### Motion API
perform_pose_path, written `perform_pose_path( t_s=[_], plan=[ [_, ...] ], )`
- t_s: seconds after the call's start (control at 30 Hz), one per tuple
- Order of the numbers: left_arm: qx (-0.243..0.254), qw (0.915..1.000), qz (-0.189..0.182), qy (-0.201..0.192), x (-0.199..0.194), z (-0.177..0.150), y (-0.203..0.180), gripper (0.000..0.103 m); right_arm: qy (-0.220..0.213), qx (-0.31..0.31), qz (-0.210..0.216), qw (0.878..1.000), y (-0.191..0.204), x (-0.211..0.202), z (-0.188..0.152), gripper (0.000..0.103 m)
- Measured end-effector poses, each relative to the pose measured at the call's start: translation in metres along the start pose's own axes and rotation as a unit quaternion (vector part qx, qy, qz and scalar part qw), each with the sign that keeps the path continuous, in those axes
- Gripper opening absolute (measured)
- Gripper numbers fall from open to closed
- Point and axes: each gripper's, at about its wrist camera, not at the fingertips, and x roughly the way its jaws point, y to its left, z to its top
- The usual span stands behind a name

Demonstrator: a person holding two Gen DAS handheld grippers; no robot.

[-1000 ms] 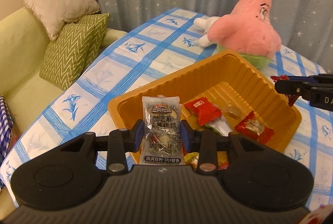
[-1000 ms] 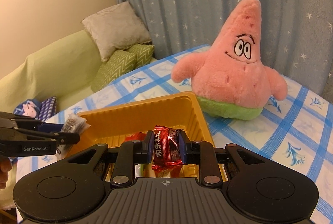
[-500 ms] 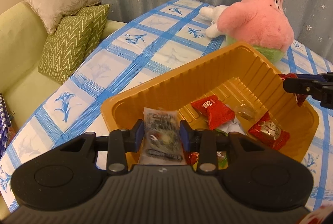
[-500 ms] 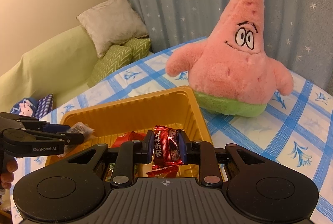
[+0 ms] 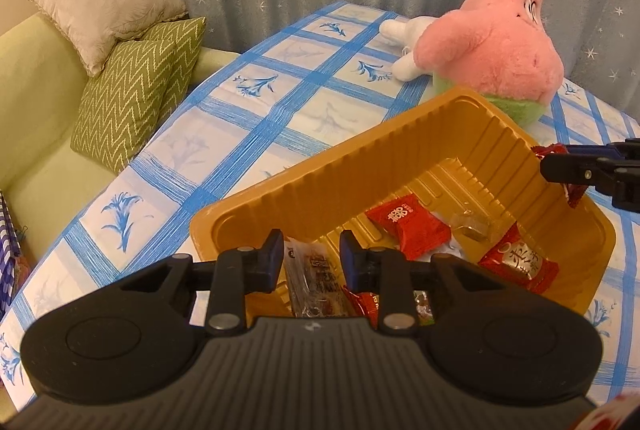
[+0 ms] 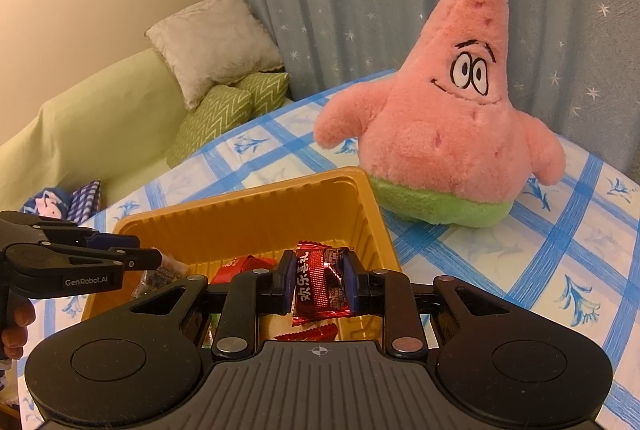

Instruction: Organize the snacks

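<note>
A golden plastic tray point(image 5: 360, 150) point(image 6: 240, 198) sits on the blue-checked tablecloth and holds several wrapped snacks, among them two red packets point(image 5: 406, 232) point(image 5: 520, 264). My left gripper point(image 5: 311, 256) hangs low over the tray's near corner, shut on a clear snack packet point(image 5: 316, 274) that tips down into the tray. The right wrist view shows that gripper point(image 6: 148, 250) at the left with the packet point(image 6: 160, 272) at its tips. My right gripper point(image 6: 316, 278) is shut on a red candy wrapper point(image 6: 318, 284) above the tray's other side. It enters the left wrist view point(image 5: 554, 160) from the right edge.
A pink star plush point(image 5: 492, 42) point(image 6: 440, 134) stands on the table just behind the tray. A green sofa point(image 5: 36, 118) with cushions point(image 5: 136, 90) lies beyond the table's left edge. A hand point(image 6: 16, 326) grips the left tool's handle.
My left gripper has sunk toward the tray and its clear packet has tipped from upright to leaning down inside. The right gripper has hardly moved and still grips the red wrapper.
</note>
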Motion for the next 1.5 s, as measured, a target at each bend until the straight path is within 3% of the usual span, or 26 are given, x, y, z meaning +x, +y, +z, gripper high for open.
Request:
perform_pose_path(
  t_s=[0.73, 0.8, 0.87, 1.1, 1.2, 1.5],
  plan=[
    [-0.012, 0.9999, -0.006, -0.006, -0.006, 0.001, 0.015, 0.030, -0.005, 0.000, -0.006, 1.000, 0.014, 0.022, 0.013, 0.026],
    [-0.014, 0.9999, -0.008, -0.005, -0.008, 0.000, 0.015, 0.035, -0.004, 0.010, -0.010, 1.000, 0.013, 0.022, 0.017, 0.034],
    [-0.013, 0.9998, -0.012, -0.005, -0.010, 0.000, 0.014, 0.036, -0.021, 0.016, -0.016, 1.000, 0.012, 0.016, 0.016, 0.063],
    [-0.019, 0.9996, -0.018, -0.007, -0.026, -0.009, 0.011, 0.040, -0.023, 0.034, -0.016, 0.999, 0.010, -0.007, 0.010, 0.066],
    [-0.022, 0.9994, -0.025, -0.007, -0.036, -0.013, 0.009, 0.049, -0.024, 0.043, -0.019, 0.999, 0.011, -0.020, 0.003, 0.072],
    [-0.022, 0.9980, -0.056, -0.021, -0.079, -0.030, -0.001, 0.060, -0.030, 0.069, -0.023, 0.997, 0.023, -0.064, -0.019, 0.083]
  ],
)
